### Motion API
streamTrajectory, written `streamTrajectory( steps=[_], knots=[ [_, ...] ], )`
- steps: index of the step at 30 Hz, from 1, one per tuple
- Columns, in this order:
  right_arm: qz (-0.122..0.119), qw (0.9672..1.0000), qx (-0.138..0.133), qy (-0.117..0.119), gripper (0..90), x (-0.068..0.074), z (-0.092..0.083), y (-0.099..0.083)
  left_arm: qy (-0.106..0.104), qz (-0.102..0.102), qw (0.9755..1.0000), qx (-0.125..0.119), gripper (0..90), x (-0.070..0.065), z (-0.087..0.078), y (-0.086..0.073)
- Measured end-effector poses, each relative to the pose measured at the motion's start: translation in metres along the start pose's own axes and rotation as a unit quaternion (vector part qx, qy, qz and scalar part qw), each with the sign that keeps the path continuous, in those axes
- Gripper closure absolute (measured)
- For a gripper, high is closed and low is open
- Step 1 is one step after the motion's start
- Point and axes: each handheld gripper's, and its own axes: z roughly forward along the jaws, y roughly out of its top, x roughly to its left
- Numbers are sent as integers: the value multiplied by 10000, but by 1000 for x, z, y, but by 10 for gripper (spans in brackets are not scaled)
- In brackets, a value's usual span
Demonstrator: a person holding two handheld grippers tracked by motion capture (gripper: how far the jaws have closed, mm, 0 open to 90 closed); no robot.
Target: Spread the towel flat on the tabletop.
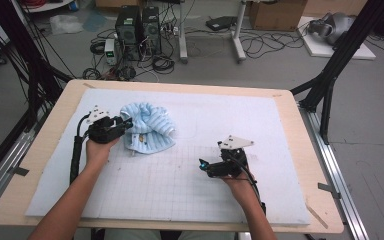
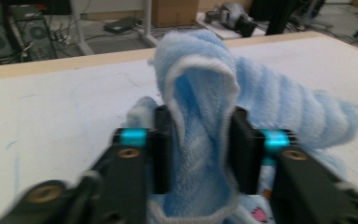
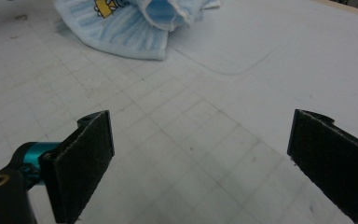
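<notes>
Light blue striped towel [image 1: 147, 128] sits bunched on the white grid mat [image 1: 180, 190], toward the mat's far-left part, well in from the bench [image 1: 290, 107] edges. Small cartoon prints on it: a pink one near its hem in the left gripper view, a yellow one in the right gripper view. No text is readable on either.

Left gripper [image 1: 125, 122] is at the towel's left side. In the left gripper view a raised fold of the towel [image 2: 198, 135] with a white hem stands between the two black jaws, and both pads press against it: roughly half open, clamped on cloth. The rest of the towel spreads out to the right behind the jaws.

Right gripper [image 1: 202, 165] is over bare mat near the middle, toward the near edge, well apart from the towel. In the right gripper view its jaws stand wide open with nothing between them, just grid lines on the mat [image 3: 200, 121]. The towel [image 3: 130, 23] lies farther off at the top of that view.
</notes>
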Motion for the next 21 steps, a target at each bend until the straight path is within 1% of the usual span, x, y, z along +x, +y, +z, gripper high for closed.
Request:
streamTrajectory(
  steps=[1,2,4,5,6,7,8,9,10,11,12,13,14,15,16,17,18,19,20,21],
  knots=[
    [-9,10000,5,49,65,2,3,2,-5,-24,10000,21,501,1,-1,0],
    [-24,10000,12,91,85,3,6,4,-42,1,10000,5,483,1,-3,-1],
    [-111,9993,25,357,189,9,16,9,-54,146,9999,-33,472,-1,-7,-3],
    [-223,9981,67,572,227,15,29,15,-74,173,9998,-53,454,-2,-9,-5],
    [-223,9981,67,572,227,15,29,15,-103,203,9997,-69,454,-2,-12,-6],
    [-316,9971,129,674,266,21,46,22,-92,238,9996,-101,447,-2,-15,-8],
    [-335,9965,144,757,286,24,54,26,-79,268,9995,-123,444,-1,-17,-9],
    [-335,9965,144,757,286,24,54,26,-87,294,9995,-125,444,0,-18,-9],
    [-360,9954,205,860,310,29,72,34,-100,272,9995,-150,426,2,-20,-9],
    [-360,9954,205,860,310,29,72,34,-115,253,9994,-185,426,4,-22,-9],
    [-434,9939,278,977,350,35,89,41,-133,247,9994,-215,421,5,-23,-9],
    [-476,9931,331,1020,364,38,98,45,-181,279,9992,-235,421,7,-25,-10],
    [-541,9919,427,1067,379,42,106,48,-181,279,9992,-235,421,7,-25,-10],
    [-541,9919,427,1067,379,42,106,48,-183,283,9992,-219,421,8,-25,-11],
    [-658,9913,458,1046,407,46,113,51,-186,278,9992,-211,421,9,-24,-12],
    [-723,9909,502,1013,426,49,120,54,-195,276,9993,-181,422,9,-23,-12],
    [-859,9907,668,819,486,54,133,59,-233,296,9992,-165,436,9,-22,-13],
    [-975,9900,732,711,505,56,139,60,-233,296,9992,-165,442,9,-22,-13],
    [-975,9900,732,711,505,56,139,60,-243,320,9991,-152,442,8,-22,-13],
    [-910,9905,714,738,564,56,141,61,-262,338,9990,-159,454,8,-21,-13]
  ],
)
